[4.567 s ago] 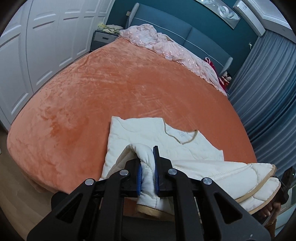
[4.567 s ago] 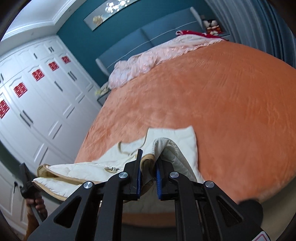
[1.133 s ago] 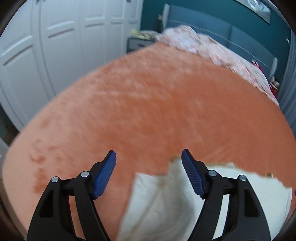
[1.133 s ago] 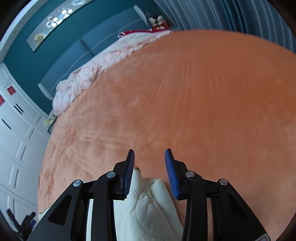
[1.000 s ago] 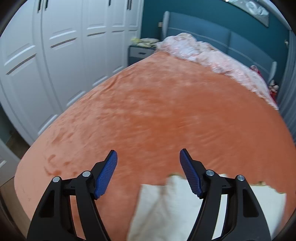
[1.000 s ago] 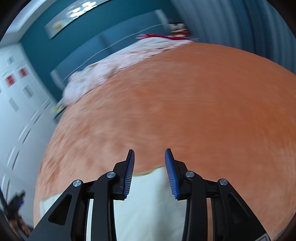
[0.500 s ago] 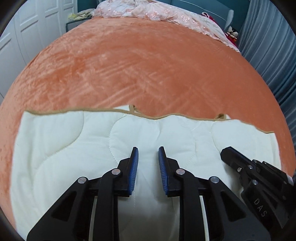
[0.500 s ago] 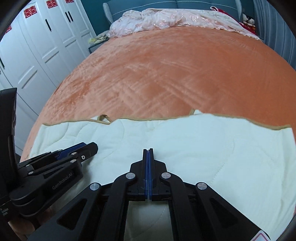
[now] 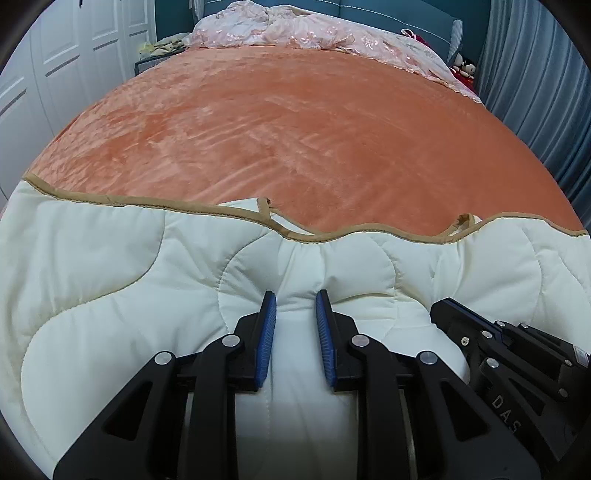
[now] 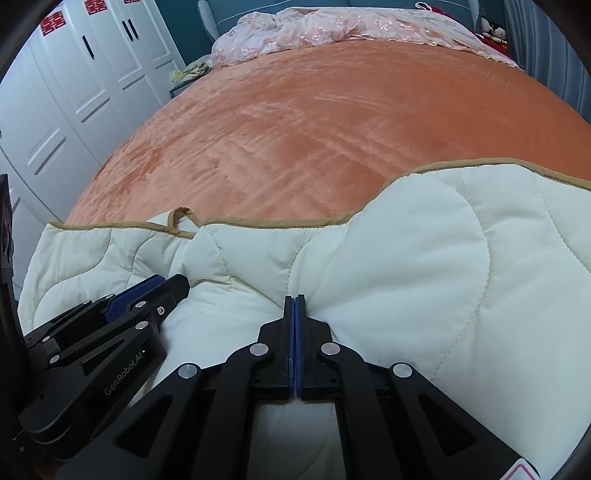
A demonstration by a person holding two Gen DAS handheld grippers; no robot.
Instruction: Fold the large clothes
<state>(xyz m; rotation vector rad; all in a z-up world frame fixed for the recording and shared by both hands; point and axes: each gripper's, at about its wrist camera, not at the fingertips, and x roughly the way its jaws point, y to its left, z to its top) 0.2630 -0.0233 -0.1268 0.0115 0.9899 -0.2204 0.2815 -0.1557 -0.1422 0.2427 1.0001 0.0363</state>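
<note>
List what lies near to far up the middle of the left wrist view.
Left tool → cream quilted garment with tan trim → orange plush bedspread → pink lacy bedding → blue padded headboard.

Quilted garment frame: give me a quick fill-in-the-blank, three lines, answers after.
1. The cream quilted garment lies on a bed cover coloured ____.
2. The right tool has its pads ____, pinching a fold of the garment.
3. The garment's edge trim is ____ in colour.
4. The left tool has a ridge of ____ between its pads.

Answers: orange; shut; tan; fabric
</note>
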